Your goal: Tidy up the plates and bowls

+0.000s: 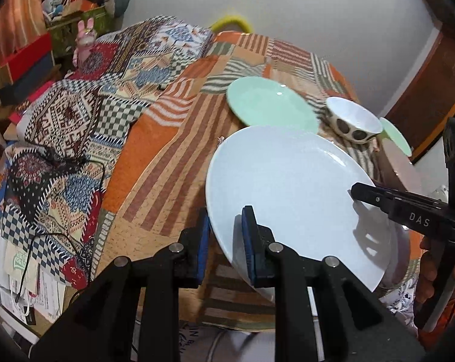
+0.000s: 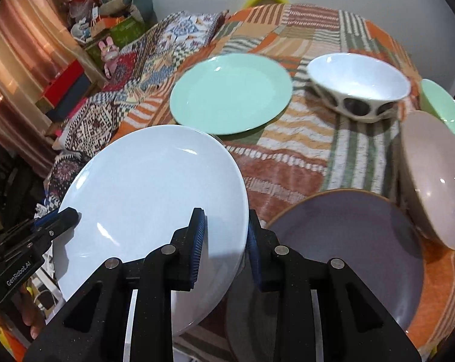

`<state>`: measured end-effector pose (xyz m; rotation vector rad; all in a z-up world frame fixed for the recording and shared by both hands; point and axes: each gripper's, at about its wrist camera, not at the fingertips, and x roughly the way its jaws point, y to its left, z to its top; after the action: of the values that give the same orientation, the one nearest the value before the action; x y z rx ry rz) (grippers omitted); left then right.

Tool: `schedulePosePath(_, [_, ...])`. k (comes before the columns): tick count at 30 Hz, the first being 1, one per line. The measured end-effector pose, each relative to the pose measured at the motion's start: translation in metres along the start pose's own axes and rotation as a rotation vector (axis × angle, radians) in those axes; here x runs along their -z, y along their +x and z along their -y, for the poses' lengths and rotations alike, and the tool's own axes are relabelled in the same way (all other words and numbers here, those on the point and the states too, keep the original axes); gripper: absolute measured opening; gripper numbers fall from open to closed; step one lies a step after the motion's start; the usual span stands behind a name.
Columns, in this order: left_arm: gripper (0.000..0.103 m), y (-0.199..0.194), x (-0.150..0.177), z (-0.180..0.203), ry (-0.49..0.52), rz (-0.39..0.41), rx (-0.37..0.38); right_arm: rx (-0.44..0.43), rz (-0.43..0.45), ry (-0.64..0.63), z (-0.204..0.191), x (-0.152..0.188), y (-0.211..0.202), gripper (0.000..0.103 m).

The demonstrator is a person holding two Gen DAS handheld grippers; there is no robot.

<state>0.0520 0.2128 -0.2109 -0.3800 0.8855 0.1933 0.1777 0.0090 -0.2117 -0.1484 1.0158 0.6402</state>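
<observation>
Left wrist view. Nearest the lens: left gripper (image 1: 225, 242), blue pads clamped on the near rim of the pale blue plate (image 1: 290, 187), one pad above the rim, one below. Plate held tilted, clear of the patchwork tablecloth (image 1: 167, 157). Right gripper (image 1: 354, 192) entering from the right, tips closed over the plate's right rim. Beyond the pale blue plate: mint green plate (image 1: 269, 102) flat on the cloth. To the right of that plate: white bowl with dark spots (image 1: 354, 120). Past the bowl, at the table edge: sliver of a second mint green dish (image 1: 397, 137) and a pinkish plate (image 1: 400, 163), partly hidden.

Right wrist view. Nearest the lens: right gripper (image 2: 225, 247), pads gripping the right rim of the pale blue plate (image 2: 149, 199). Left gripper (image 2: 67, 215) visible at the plate's left rim, closed on it. Directly right of the held plate, low on the cloth (image 2: 287, 163): greyish purple plate (image 2: 348, 241) with a brown rim. Beyond the held plate: mint green plate (image 2: 230, 93). Right of that: spotted white bowl (image 2: 360, 87). Right of the purple plate: pinkish bowl (image 2: 435, 175), tipped on edge, with the second mint green dish (image 2: 444, 105) behind it.
</observation>
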Motion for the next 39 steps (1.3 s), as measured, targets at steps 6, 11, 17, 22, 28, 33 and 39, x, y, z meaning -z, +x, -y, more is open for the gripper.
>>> schedulePosePath(6, [0.020, -0.013, -0.002, 0.025, 0.038, 0.018, 0.029, 0.016, 0.050, 0.016, 0.013, 0.008, -0.026, 0.025])
schedulePosePath(11, [0.020, -0.020, -0.001, 0.048, 0.074, 0.020, 0.052, 0.023, 0.083, 0.047, 0.027, 0.017, -0.045, 0.025])
schedulePosePath(17, [0.020, -0.020, 0.002, 0.076, 0.118, 0.005, 0.080, 0.027, 0.107, 0.083, 0.049, 0.029, -0.063, 0.025])
schedulePosePath(22, [0.020, -0.014, 0.006, 0.095, 0.152, -0.019, 0.096, 0.028, 0.108, 0.125, 0.068, 0.042, -0.072, 0.025])
schedulePosePath(28, [0.020, -0.002, 0.011, 0.114, 0.187, -0.057, 0.111, 0.045, 0.103, 0.165, 0.086, 0.058, -0.077, 0.025])
schedulePosePath(33, [0.021, 0.012, 0.018, 0.128, 0.214, -0.107, 0.129, 0.056, 0.104, 0.205, 0.100, 0.069, -0.081, 0.025])
schedulePosePath(39, [0.021, 0.027, 0.024, 0.143, 0.241, -0.144, 0.134, 0.079, 0.087, 0.237, 0.109, 0.083, -0.081, 0.025])
